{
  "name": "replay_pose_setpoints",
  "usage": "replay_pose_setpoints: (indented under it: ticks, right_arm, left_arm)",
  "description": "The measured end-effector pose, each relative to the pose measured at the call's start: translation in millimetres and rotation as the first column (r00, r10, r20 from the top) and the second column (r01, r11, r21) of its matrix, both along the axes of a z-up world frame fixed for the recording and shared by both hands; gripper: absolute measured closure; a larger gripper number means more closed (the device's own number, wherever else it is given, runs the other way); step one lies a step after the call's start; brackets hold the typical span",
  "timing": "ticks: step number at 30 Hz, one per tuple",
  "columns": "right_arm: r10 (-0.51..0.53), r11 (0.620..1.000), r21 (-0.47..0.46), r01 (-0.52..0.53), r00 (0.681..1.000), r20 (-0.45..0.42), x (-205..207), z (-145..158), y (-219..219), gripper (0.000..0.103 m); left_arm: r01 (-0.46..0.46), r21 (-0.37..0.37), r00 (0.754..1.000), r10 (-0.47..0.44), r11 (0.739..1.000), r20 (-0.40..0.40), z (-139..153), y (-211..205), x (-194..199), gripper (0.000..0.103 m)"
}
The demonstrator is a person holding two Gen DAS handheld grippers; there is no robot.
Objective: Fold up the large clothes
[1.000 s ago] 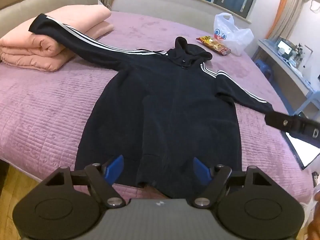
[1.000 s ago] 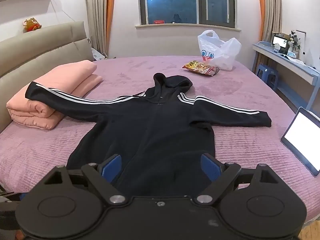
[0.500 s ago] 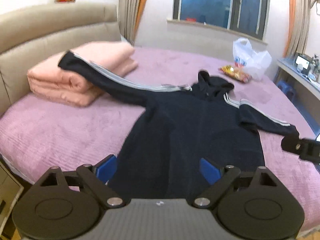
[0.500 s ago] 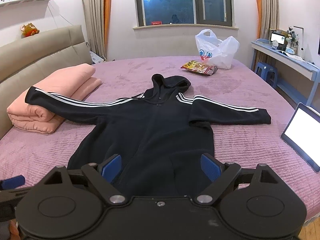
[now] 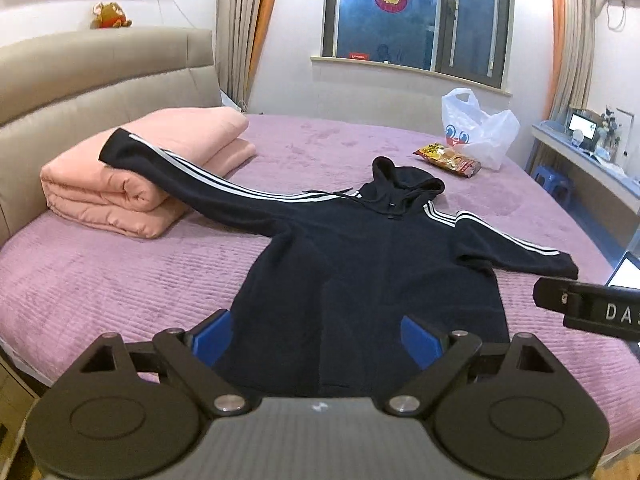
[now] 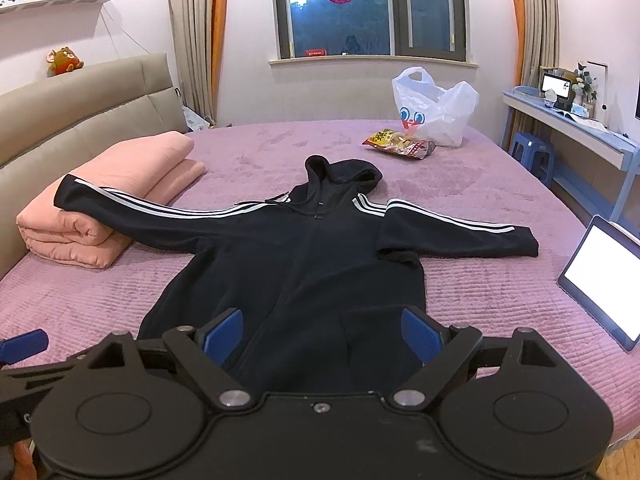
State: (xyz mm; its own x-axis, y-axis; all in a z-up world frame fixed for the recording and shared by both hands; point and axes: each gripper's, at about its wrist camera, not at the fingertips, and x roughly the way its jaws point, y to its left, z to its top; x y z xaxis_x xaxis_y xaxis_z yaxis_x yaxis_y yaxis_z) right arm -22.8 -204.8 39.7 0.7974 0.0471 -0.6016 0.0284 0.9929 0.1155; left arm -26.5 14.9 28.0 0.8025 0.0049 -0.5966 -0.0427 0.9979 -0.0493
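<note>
A soft, limp black hoodie (image 5: 360, 272) lies flat ahead of both spread, empty grippers (image 5: 318, 340) (image 6: 322, 336); its hem, nearest the blue fingers, looks easiest to pinch.

My left gripper's body hides the hoodie (image 5: 360, 280) hem; the tablet (image 6: 604, 280) runs off the right edge; desk items too small to tell
</note>
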Motion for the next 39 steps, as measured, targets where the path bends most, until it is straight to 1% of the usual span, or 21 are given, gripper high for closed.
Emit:
replay_pose_setpoints:
  ticks: [3,7,16,19,22,31,35,39]
  right_arm:
    - [0.001,1.0,-0.003,-0.001,1.0,0.007,-3.0,3.4,1.6,0.001]
    - [0.003,1.0,-0.003,-0.003,1.0,0.018,-6.7,6.9,3.9,0.001]
    - [0.007,1.0,0.001,-0.007,1.0,0.03,-13.3,10.5,1.8,0.001]
    - [0.004,1.0,0.002,-0.004,0.999,0.033,-15.4,11.1,1.6,0.001]
    - [0.002,1.0,0.011,-0.003,1.0,0.03,-16.1,11.7,0.0,0.001]
    - [-0.001,1.0,0.026,0.0,0.999,0.038,-20.6,14.3,-6.5,0.001]
    - [-0.009,1.0,0.024,0.008,0.999,0.039,-22.8,13.8,-9.5,0.001]
    - [-0.029,0.999,0.023,0.028,0.999,0.041,-17.7,8.3,-13.7,0.001]
  left_arm:
    - [-0.009,-0.01,1.0,0.009,1.0,-0.002,0.6,3.3,-0.9,0.011]
    - [-0.014,-0.047,1.0,0.014,0.999,-0.011,1.1,11.0,-3.1,0.011]
    - [-0.012,-0.03,1.0,0.012,0.999,0.008,4.1,2.5,-14.5,0.011]
    - [0.0,-0.022,1.0,0.0,1.0,0.005,4.1,1.5,-16.1,0.011]
    - [0.037,-0.02,0.999,-0.037,0.999,0.0,6.0,-3.0,-19.4,0.011]
    - [0.045,0.005,0.999,-0.045,0.999,0.016,9.0,-12.0,-28.2,0.011]
    - [0.063,0.02,0.998,-0.063,0.998,0.019,9.0,-18.5,-28.3,0.011]
    - [0.072,0.043,0.997,-0.073,0.996,0.03,12.6,-23.1,-16.8,0.009]
